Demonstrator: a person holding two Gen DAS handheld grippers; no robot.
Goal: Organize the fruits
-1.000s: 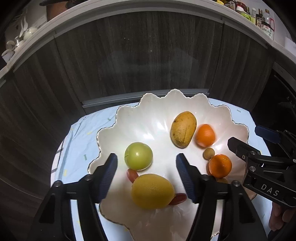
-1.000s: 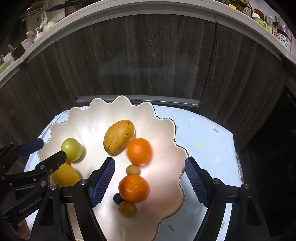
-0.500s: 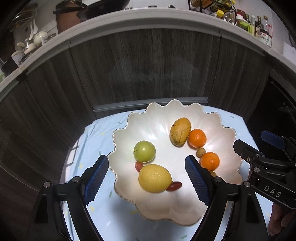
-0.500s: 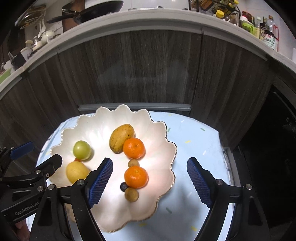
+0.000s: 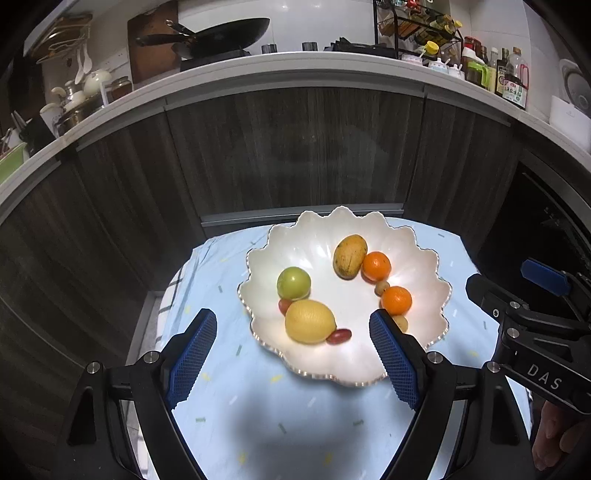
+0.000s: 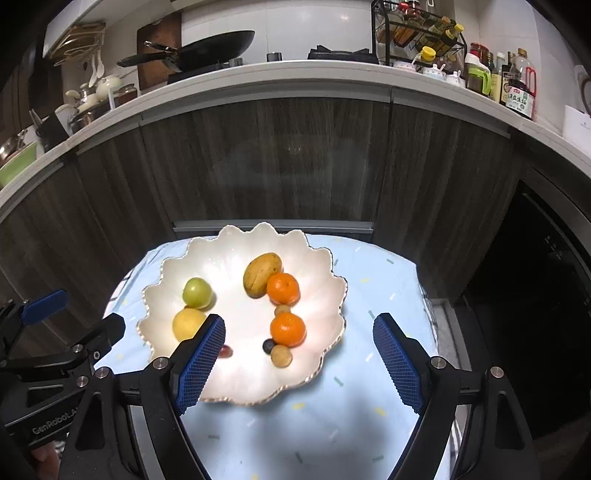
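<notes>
A white scalloped bowl [image 5: 417,258] [image 6: 321,269] sits on a light blue cloth. It holds a mango [image 5: 349,256] [image 6: 261,274], two oranges [image 5: 376,266] [image 5: 396,300] [image 6: 283,288] [image 6: 288,329], a green apple [image 5: 293,283] [image 6: 197,292], a lemon [image 5: 310,321] [image 6: 188,324], small red fruits [image 5: 339,336] and small brown ones [image 6: 281,356]. My left gripper [image 5: 293,354] hangs open above the bowl's near left rim, nothing between its fingers. My right gripper [image 6: 299,360] is open over the bowl's near right rim, also empty.
The cloth-covered table [image 5: 258,406] is small and round-edged. Dark wood cabinet fronts [image 5: 295,147] rise close behind it. A worktop above carries a pan [image 5: 221,31], jars and bottles [image 5: 509,81]. A dark appliance [image 6: 546,295] stands to the right.
Both grippers have pulled back and up from the bowl, so it looks smaller and more cloth shows. The left jaws have widened. The fruits lie as before.
</notes>
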